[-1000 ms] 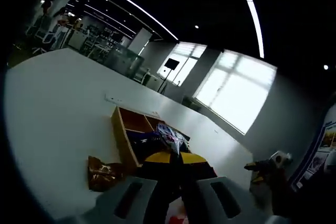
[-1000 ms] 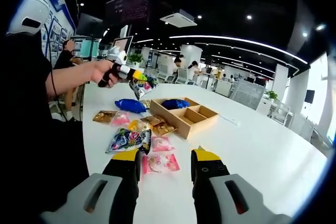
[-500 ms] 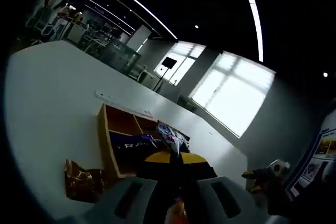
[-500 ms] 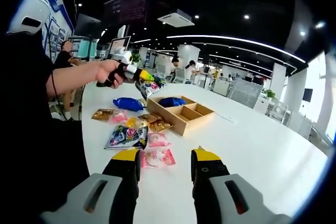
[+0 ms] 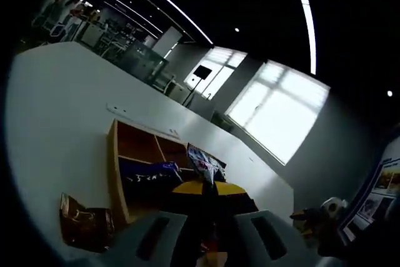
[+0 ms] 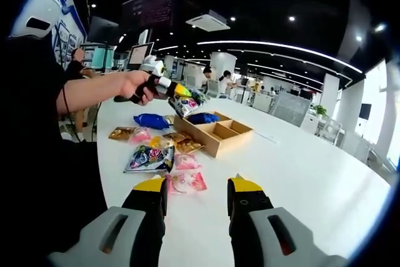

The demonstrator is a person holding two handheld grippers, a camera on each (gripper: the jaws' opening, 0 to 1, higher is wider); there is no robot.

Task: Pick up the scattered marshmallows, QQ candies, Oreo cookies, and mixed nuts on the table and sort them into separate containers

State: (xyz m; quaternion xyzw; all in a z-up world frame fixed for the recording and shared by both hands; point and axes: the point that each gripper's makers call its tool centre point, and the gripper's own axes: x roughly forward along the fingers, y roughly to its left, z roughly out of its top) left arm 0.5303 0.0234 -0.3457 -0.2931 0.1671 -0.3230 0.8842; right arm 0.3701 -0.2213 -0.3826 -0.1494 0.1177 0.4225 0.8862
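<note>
Your left gripper hangs over the wooden tray, jaws clenched on a patterned snack packet that dangles above the near compartment, where a blue packet already lies. A second ago, in the right gripper view, that gripper sat further back over the loose pile; half a second ago it had closed on the tray's edge; now it is above the tray itself. The left gripper view tells the same story: the tray has slid wider and nearer under the packet pinched at the jaw tips, with the blue packet just beneath and a brown foil packet on the white table outside the tray wall.

Your right gripper hangs low over the table, jaws spread apart and empty, pointing at the pink packets nearest it. Beyond them lie a colourful packet, gold-wrapped packets against the tray, and another blue packet further off.

The carry looks nearly done, with only the release left. The compartment below already holds a blue packet, so check the two match before you let go. Most of the pile remains unsorted, so the task appears to be in its early stages.
</note>
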